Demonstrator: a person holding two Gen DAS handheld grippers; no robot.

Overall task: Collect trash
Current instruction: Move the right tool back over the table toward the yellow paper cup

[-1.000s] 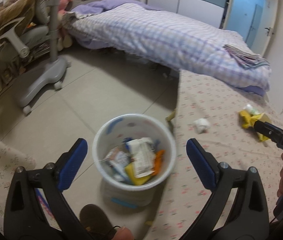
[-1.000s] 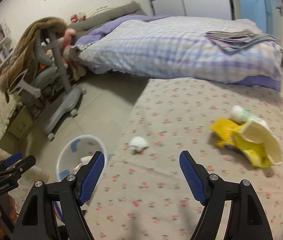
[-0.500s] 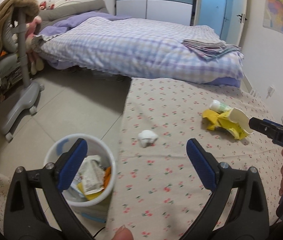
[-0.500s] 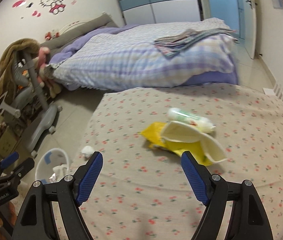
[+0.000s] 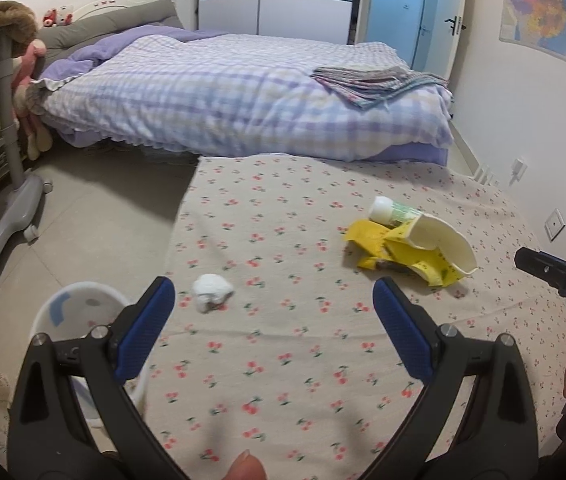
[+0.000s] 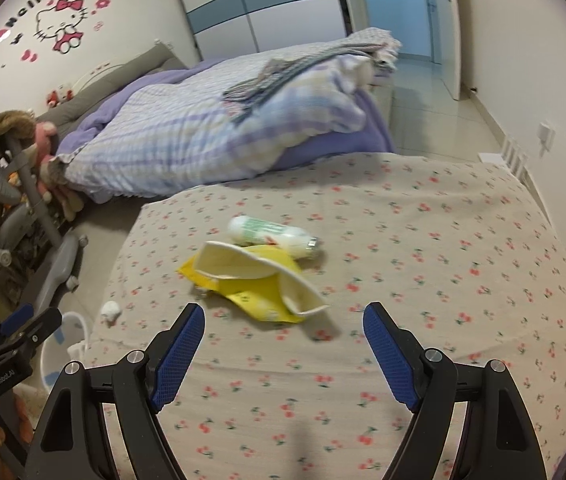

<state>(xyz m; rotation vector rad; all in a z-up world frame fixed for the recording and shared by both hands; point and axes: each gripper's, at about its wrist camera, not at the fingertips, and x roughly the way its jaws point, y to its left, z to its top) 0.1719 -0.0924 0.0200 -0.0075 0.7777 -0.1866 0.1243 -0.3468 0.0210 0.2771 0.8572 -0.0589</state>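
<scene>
On the floral-cloth table (image 5: 283, 380) (image 6: 423, 240) lie a crumpled white tissue (image 5: 211, 291) (image 6: 110, 310), a torn yellow and cream wrapper (image 5: 411, 250) (image 6: 255, 280) and a small white bottle with a green label (image 5: 393, 211) (image 6: 271, 232) on its side behind the wrapper. A white trash bin (image 5: 79, 312) (image 6: 63, 344) stands on the floor at the table's left edge. My left gripper (image 5: 273, 308) is open and empty, just short of the tissue. My right gripper (image 6: 283, 328) is open and empty, a little short of the wrapper.
A bed with a checked purple quilt (image 5: 243, 92) stands beyond the table, folded cloth (image 5: 375, 78) on its corner. A grey wheeled chair (image 5: 3, 184) with plush toys is at the left. Bare floor tiles (image 5: 95, 216) lie between chair and table.
Both views have swung right, away from the bin and over the table. The tissue now sits by the left gripper; the wrapper and bottle have come in front of the right gripper.
</scene>
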